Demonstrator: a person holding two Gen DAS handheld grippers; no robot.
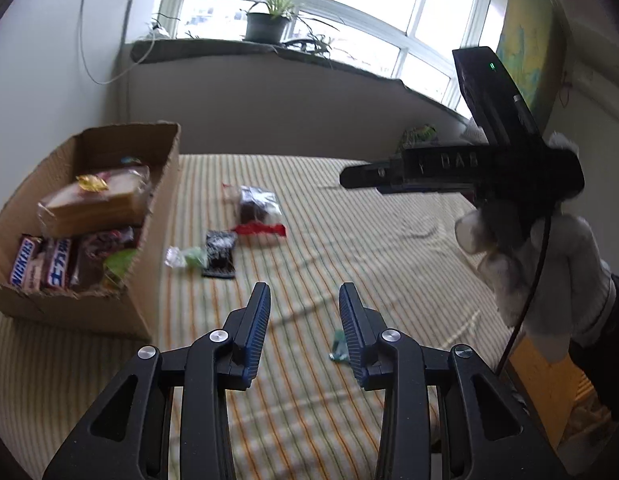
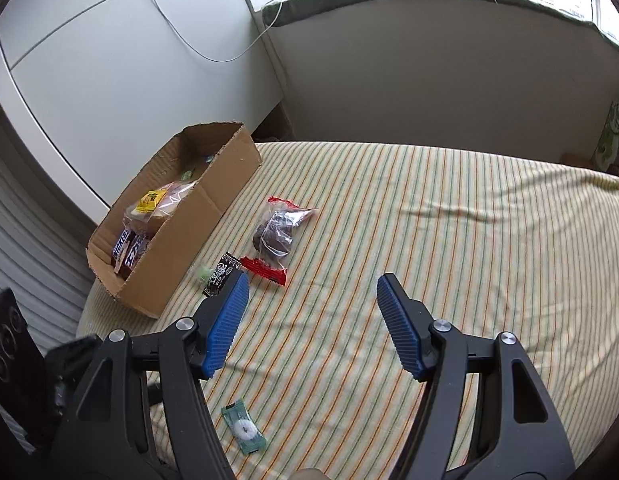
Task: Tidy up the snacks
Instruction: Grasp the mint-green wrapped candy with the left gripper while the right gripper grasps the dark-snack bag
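You are between picks: both tools are empty and several snacks lie loose on the striped bed [image 2: 449, 240], waiting to go into the cardboard box [image 2: 189, 248] at its left edge.

Your left tool [image 1: 304, 304] has its jaws parted a little with nothing between them. Your right tool [image 2: 311, 304] is spread wider, also with nothing between its pads. In the left wrist view your gloved right hand [image 1: 541, 256] holds its tool up over the right of the bed.

Loose on the bed are a clear bag with a dark cake [image 2: 278, 229], a red wrapper [image 2: 265, 271] touching its near end, a black patterned packet [image 2: 221, 278] just beside that, and a small green candy [image 2: 203, 273] next to the box wall. A green flat packet [image 2: 245, 432] lies apart from that cluster, nearest you, under the right tool's left finger.

Judging from this, the next move calls for choosing one piece, lowering open jaws around it and closing before carrying it over the box wall. The green flat packet is closest to both tools. It lies flat, so the pads likely need to come down steeply to catch an edge.

Readable writing: "SNICKERS" on a bar [image 1: 23, 266] in the box's near end, and a second bar [image 1: 57, 262] beside it with Chinese characters. The right tool's body bears raised letters that seem to read "BAS". The yellow label on the bread pack [image 2: 151, 201] is too small to read.
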